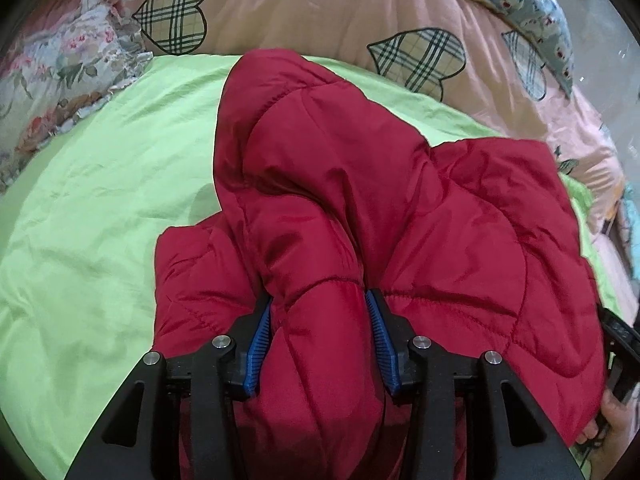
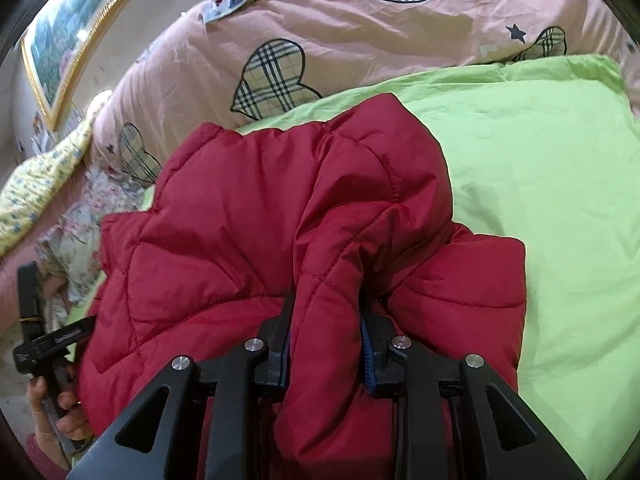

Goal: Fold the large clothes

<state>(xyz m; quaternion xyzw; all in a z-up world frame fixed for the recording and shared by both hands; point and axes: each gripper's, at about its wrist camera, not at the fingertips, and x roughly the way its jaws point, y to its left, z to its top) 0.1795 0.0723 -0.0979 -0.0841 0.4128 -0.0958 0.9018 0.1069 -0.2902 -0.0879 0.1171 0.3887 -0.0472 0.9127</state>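
Left wrist view shows me the red padded jacket point(image 1: 360, 200) bunched on the green sheet point(image 1: 88, 220), with a thick roll of it caught between the blue pads of my left gripper point(image 1: 319, 344), jaws partly closed and pressing on the fabric from both sides. My right gripper point(image 2: 326, 344) has a narrower ridge of the same jacket pinched, its jaws closer together.

As I judge it, the fold is only partly made: one rounded part, perhaps a hood or sleeve, lies over the body, but the heap is lumpy and uneven, not a flat packet. I reckon the gathered edges need laying down, smoothing, and at least one more fold.

Around the jacket the sheet is bare, with room on both sides. Behind it runs a pink quilt with checked hearts point(image 1: 320, 4), and a flowered pillow point(image 1: 60, 72) sits at the far left. A framed picture point(image 2: 76, 28) hangs on the wall. Nothing blocks the work; the padding's bulk is the real nuisance.
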